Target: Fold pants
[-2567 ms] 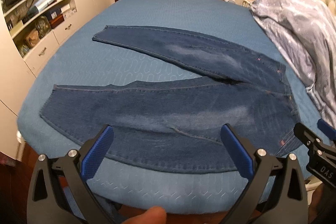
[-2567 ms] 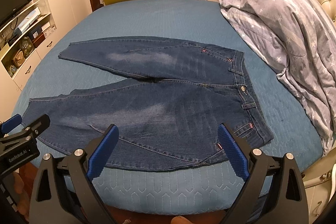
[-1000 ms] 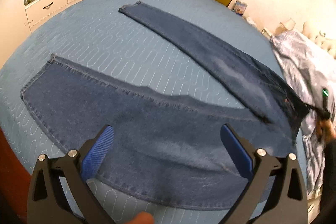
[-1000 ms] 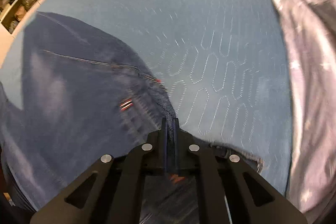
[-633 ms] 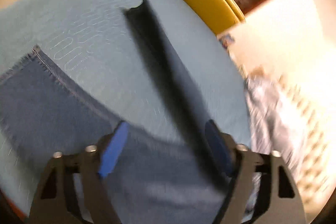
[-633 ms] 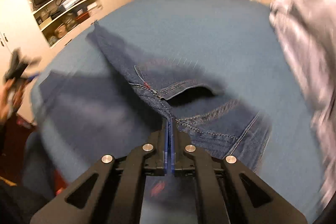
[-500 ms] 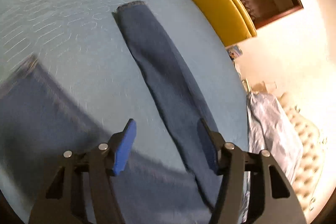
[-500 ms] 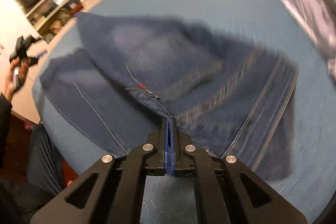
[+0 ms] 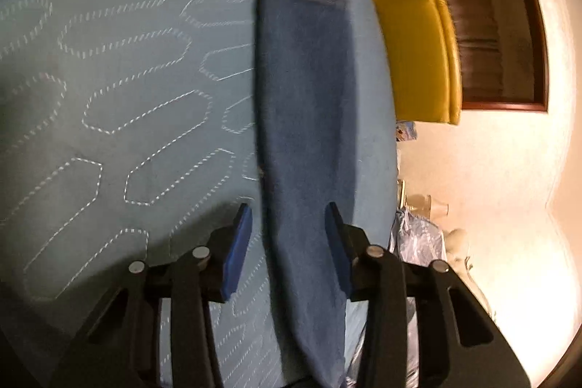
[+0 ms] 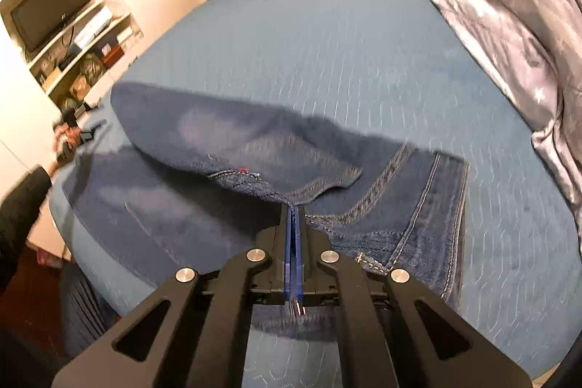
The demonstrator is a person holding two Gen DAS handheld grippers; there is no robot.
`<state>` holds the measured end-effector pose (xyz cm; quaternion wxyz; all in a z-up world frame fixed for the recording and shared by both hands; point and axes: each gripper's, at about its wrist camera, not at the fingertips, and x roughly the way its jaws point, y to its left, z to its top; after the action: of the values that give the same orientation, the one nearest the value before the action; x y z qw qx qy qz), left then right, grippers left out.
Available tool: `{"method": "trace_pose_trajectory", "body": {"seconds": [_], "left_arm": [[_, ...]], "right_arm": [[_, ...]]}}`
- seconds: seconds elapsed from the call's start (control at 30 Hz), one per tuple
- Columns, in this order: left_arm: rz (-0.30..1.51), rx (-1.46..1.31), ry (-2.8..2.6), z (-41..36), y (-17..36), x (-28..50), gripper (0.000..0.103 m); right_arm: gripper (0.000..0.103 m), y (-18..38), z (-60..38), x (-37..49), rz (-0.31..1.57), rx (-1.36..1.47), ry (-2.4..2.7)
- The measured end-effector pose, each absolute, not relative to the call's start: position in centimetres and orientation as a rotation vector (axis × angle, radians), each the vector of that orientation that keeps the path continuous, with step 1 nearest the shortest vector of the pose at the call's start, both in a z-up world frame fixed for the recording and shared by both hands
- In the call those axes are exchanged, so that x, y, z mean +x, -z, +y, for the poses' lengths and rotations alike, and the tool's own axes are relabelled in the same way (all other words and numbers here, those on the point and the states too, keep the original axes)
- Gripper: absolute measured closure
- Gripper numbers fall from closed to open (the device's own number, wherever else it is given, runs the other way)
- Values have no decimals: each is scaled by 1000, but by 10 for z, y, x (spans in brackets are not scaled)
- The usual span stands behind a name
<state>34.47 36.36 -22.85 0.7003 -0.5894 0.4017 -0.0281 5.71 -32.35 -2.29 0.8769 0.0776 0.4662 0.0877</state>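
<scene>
While the right claw (image 10: pixel 293 206) is clamped shut on the stitched waistband of the denim pants (image 10: pixel 225 170), the heavy blue cloth folds over itself on the quilted teal bed (image 10: pixel 327 53). The left claw (image 9: pixel 287 235) is closing, one long flat trouser leg (image 9: pixel 302 119) lying between its blue pads untouched. A crumpled star-print duvet (image 10: pixel 509 17) crowds the bed's right edge; the middle lies open.

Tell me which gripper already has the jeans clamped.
The right gripper: shut on the jeans at the waistband. The left gripper is closing, its pads not yet pressing the trouser leg between them.
</scene>
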Motion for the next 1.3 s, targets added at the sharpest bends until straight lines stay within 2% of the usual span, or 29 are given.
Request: {"method": "trace_pose_trajectory", "body": {"seconds": [0.03,0.2,0.3,0.33,0.4,0.5,0.57,0.63,0.7,0.77,0.83,0.93,1.0,1.03,1.07,1.13,1.2,1.23,1.27,1.3], "left_arm": [[894,-1316,55,366,232,348,69],[872,-1342,39,374,234,377,71],[893,-1338,2,379,235,391,86],[900,-1320,-17,381,231,394,101],[884,-1297,-9,388,216,391,101],[822,-1158,37,391,157,355,101],[748,-1112,71,390,118,289,101],[716,-1048,51,387,100,230,101],[715,-1060,16,389,109,168,101],[789,-1079,-37,389,147,127,101],[857,-1147,-48,391,187,112,101],[834,-1210,-20,400,212,105,100],[800,-1263,-23,410,220,107,90],[781,-1282,-21,415,222,113,78],[758,-1317,-40,423,224,111,74],[737,-1361,-39,433,230,102,74],[771,-1341,-49,435,228,112,75],[800,-1322,-48,433,227,118,93],[817,-1299,-62,430,223,124,100],[827,-1276,-67,431,216,128,100]], "right_arm": [[102,15,-326,62,964,166,-182],[102,-5,-331,77,943,173,-184],[102,-11,-336,85,935,208,-182],[102,-12,-340,88,932,223,-175],[102,-13,-342,91,931,226,-158],[102,-11,-346,94,945,208,-151],[102,-6,-348,94,969,175,-150],[102,0,-350,88,993,127,-149],[102,10,-360,77,1023,109,-162],[102,27,-369,65,1058,103,-166],[102,48,-374,56,1104,98,-168],[102,93,-373,46,1192,75,-175],[102,113,-370,42,1224,69,-173],[102,119,-368,41,1232,61,-167],[102,127,-365,38,1236,57,-161],[102,131,-365,35,1229,69,-146],[102,129,-366,34,1216,86,-130],[102,128,-366,33,1210,90,-120],[102,128,-366,33,1206,89,-115],[102,127,-366,33,1203,86,-108]]}}
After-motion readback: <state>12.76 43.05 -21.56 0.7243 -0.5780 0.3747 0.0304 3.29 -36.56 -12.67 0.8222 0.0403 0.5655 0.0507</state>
